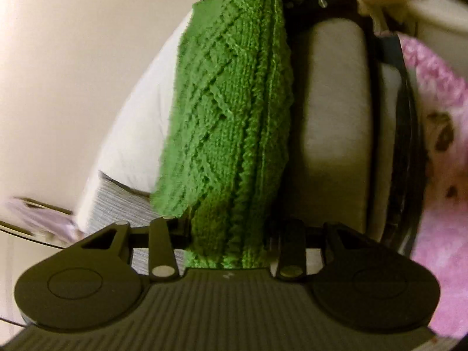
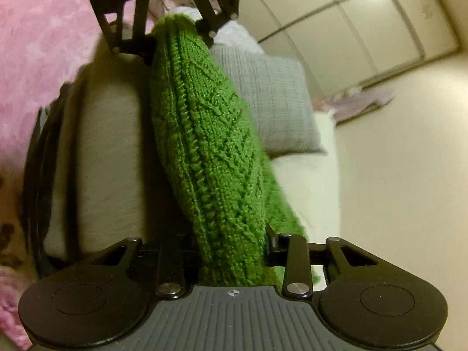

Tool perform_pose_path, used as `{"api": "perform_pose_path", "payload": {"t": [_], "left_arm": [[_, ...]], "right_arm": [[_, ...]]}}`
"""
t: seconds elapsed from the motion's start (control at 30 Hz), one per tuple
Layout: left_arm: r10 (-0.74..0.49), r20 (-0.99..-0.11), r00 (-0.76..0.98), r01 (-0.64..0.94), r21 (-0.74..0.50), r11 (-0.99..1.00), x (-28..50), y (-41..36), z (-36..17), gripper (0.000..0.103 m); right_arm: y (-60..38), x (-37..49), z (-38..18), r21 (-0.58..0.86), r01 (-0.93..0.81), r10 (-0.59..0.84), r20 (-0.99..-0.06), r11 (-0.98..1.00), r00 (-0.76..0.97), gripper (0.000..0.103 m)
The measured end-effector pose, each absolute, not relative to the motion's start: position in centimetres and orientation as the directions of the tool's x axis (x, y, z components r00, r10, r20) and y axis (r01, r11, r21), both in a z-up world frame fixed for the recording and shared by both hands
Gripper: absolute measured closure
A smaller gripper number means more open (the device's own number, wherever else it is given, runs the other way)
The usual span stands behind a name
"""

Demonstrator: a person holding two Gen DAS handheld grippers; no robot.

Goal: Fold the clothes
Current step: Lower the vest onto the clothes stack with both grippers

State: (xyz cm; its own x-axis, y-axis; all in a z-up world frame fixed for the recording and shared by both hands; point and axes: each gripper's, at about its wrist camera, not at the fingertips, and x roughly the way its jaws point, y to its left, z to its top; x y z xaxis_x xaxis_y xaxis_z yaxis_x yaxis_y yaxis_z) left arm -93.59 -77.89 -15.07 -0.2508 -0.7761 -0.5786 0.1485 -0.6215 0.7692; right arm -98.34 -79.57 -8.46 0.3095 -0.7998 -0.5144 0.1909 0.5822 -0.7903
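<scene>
Both tools (image 1: 228, 251) (image 2: 234, 263) apparently clamp the green knit (image 1: 234, 117) stretched between them (blurred).

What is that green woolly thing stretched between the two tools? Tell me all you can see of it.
The green knitted garment looks like thick wool with raised diamond and cable patterns and ribbed edges. It is bunched lengthwise into several layers and hangs stretched between the left gripper and the right gripper, whose fingers pinch each end. It hangs in the air, resting on nothing, with a grey cushion behind it.
</scene>
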Motion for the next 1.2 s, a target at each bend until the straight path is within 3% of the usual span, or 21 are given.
{"api": "perform_pose_path", "payload": {"t": [0.17,0.3,0.53,0.63,0.77,1.03,1.2], "left_arm": [[-0.808,-0.526,-0.265,0.182,0.796,-0.578,-93.0,-76.4,-15.4,0.06],[-0.81,-0.519,-0.273,0.161,0.806,-0.57,-92.5,-75.4,-15.2,0.059],[-0.801,-0.531,-0.277,0.182,0.789,-0.587,-92.8,-75.2,-14.2,0.069],[-0.807,-0.512,-0.295,0.192,0.796,-0.575,-92.1,-73.1,-13.0,0.069],[-0.797,-0.53,-0.291,0.168,0.792,-0.587,-92.7,-72.2,-15.3,0.069],[-0.803,-0.516,-0.297,0.177,0.797,-0.577,-93.1,-71.5,-15.3,0.064],[-0.774,-0.558,-0.299,0.221,0.749,-0.625,-92.3,-71.6,-14.0,0.059]], "right_arm": [[-77.7,-98.9,-9.3,-0.821,0.229,-0.841,-0.452,0.523,0.298,0.066],[-76.9,-98.9,-9.0,-0.823,0.234,-0.848,-0.455,0.517,0.272,0.065],[-77.4,-97.5,-7.9,-0.793,0.27,-0.836,-0.497,0.546,0.232,0.074],[-75.1,-97.6,-5.8,-0.799,0.291,-0.848,-0.464,0.526,0.256,0.075],[-74.3,-97.4,-9.0,-0.789,0.253,-0.826,-0.507,0.559,0.245,0.075],[-74.5,-97.4,-10.3,-0.814,0.242,-0.845,-0.477,0.528,0.241,0.068],[-73.5,-97.6,-9.1,-0.769,0.292,-0.822,-0.525,0.569,0.22,0.064]]}}
